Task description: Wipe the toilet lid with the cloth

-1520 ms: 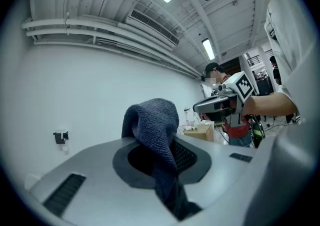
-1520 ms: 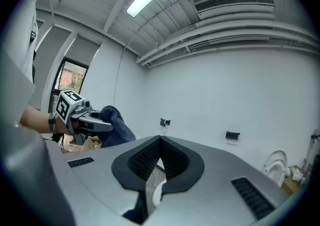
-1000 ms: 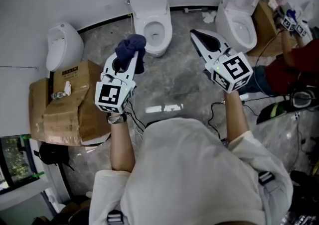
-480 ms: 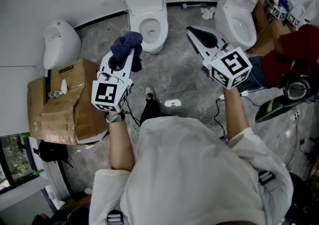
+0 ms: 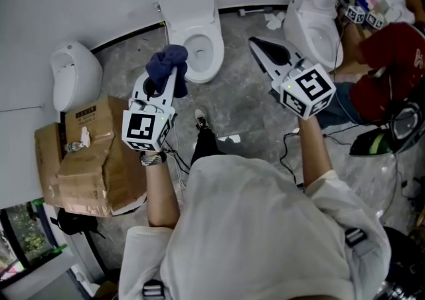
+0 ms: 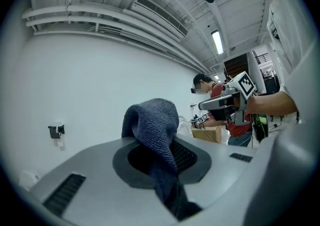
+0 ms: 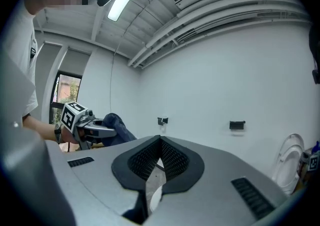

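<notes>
The left gripper (image 5: 166,81) pinches a blue cloth (image 5: 170,61) near the toilet (image 5: 192,8); the right gripper (image 5: 255,44) is pressed together, holding nothing

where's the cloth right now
In the head view the cloth is left of centre, bunched in the left claw, raised off the floor, just in front of the middle toilet by the wall.
</notes>
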Demonstrator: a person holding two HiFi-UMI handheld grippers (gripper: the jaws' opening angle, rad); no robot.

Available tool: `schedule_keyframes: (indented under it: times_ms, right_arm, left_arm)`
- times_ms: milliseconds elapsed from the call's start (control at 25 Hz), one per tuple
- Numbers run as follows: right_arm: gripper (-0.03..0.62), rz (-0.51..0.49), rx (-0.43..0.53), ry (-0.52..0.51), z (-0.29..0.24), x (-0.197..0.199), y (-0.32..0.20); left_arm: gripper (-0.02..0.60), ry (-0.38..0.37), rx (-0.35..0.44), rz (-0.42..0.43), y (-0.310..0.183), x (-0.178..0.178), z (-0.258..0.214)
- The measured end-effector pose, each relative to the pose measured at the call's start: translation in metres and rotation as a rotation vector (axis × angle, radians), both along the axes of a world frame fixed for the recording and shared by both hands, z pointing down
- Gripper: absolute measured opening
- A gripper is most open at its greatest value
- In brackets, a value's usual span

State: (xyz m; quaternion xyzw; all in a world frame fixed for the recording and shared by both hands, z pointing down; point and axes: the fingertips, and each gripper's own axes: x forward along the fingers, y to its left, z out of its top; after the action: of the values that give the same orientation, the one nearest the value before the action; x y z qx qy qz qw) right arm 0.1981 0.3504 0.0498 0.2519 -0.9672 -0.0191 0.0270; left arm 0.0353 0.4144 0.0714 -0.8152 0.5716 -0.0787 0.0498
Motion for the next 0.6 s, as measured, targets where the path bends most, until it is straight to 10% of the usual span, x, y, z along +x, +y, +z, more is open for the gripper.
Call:
schedule_keyframes:
  times_ms: [600]
  right_arm:
    - [0.029,0.065,0.021,0.024,-0.008,-0.107,-0.144]
  left_arm:
    - [0.048,0.02,-0.026,0.044,-0.151,-0.108,0.002]
